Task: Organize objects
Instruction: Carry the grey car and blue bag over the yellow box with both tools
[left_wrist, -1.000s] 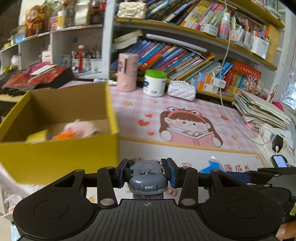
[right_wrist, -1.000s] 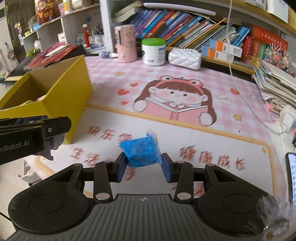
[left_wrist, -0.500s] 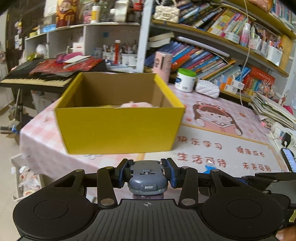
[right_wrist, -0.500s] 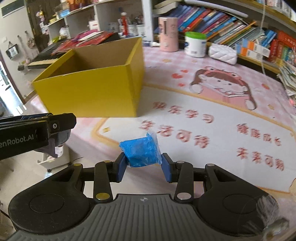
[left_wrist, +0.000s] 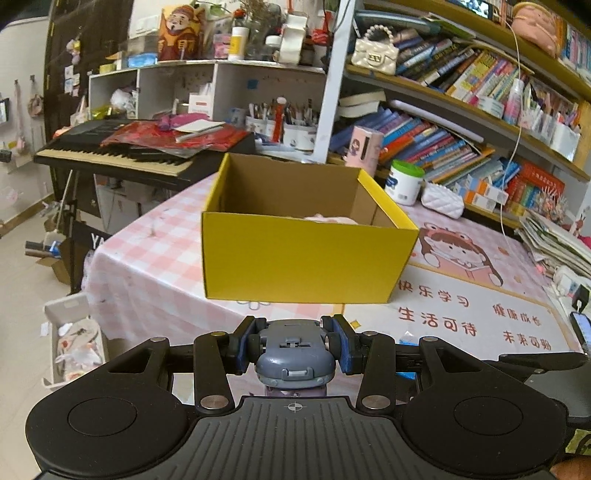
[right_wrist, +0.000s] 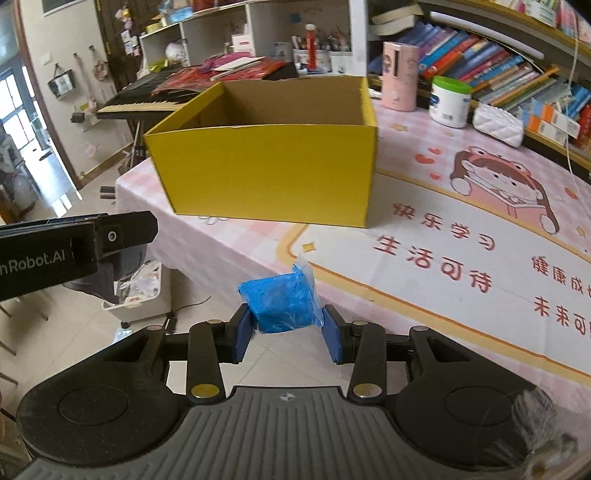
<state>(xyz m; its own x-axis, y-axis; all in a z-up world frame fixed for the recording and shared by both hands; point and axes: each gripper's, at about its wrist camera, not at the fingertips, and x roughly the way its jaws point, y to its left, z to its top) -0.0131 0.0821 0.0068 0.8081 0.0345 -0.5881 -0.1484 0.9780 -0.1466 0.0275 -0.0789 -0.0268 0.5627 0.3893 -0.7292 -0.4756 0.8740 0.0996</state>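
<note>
While my left gripper (left_wrist: 294, 349) clamps a grey toy car (left_wrist: 295, 360) and my right gripper (right_wrist: 287, 328) pinches a blue wrapped block (right_wrist: 281, 302), both are in transit. Next, as I judge it: carry each over the near wall of the yellow box (left_wrist: 303, 258) at the surface's corner, then release.

both wrist views face the yellow box (left_wrist: 306, 258) (right_wrist: 266, 173).

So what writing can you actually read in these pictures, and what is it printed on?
"快乐学习", "生活可待", "健康成长", "未来可期": red characters on the table mat; the last two are less sharp.
"nRobot.AI": white letters on the left gripper, start cut off by the picture edge.
"YA": start of a word on the keyboard stand, rest hidden.
Book spines, white jar label, shelf boxes: too small or blurred.
</note>
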